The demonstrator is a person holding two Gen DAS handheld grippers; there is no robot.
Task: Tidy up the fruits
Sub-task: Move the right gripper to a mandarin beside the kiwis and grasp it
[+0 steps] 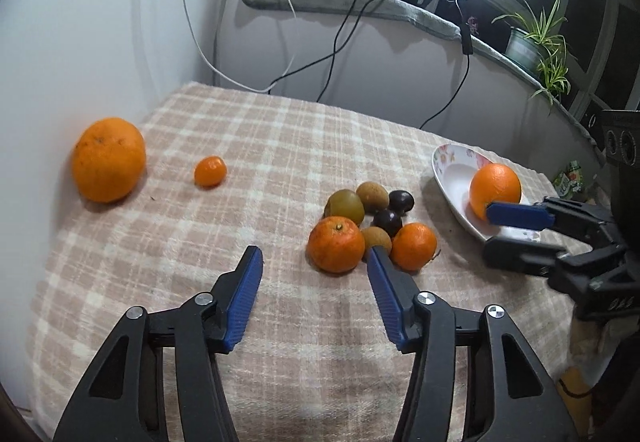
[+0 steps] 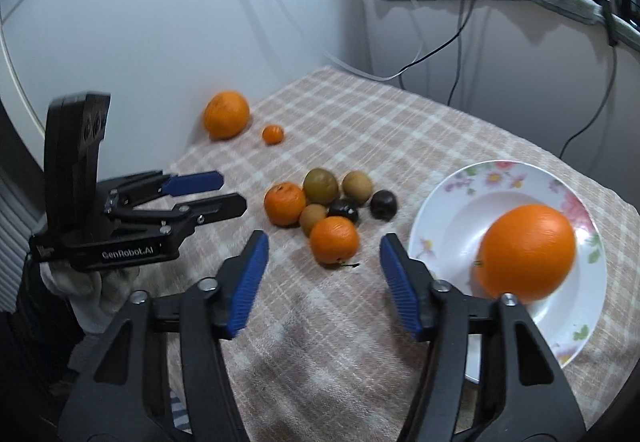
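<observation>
We have both tools empty, jaws apart with nothing between the pads: the left tool [image 1: 314,262] hangs over bare checked cloth [image 1: 200,242], and the right tool [image 2: 324,246] sits just left of the floral plate [image 2: 452,198], where one orange [image 2: 528,252] already lies. The cluster [image 2: 326,208] of tangerines, kiwis and two dark fruits lies just ahead of both tools, packed and touching. That packing is our main worry: closing on one piece could nudge its neighbours rolling across the desk (round fruit on soft cloth wanders). Both tools aiming for the same pile could also collide. The big orange [image 1: 108,160] and small tangerine [image 1: 210,171], far left of the left tool, sit near the wall and need a long reach.
</observation>
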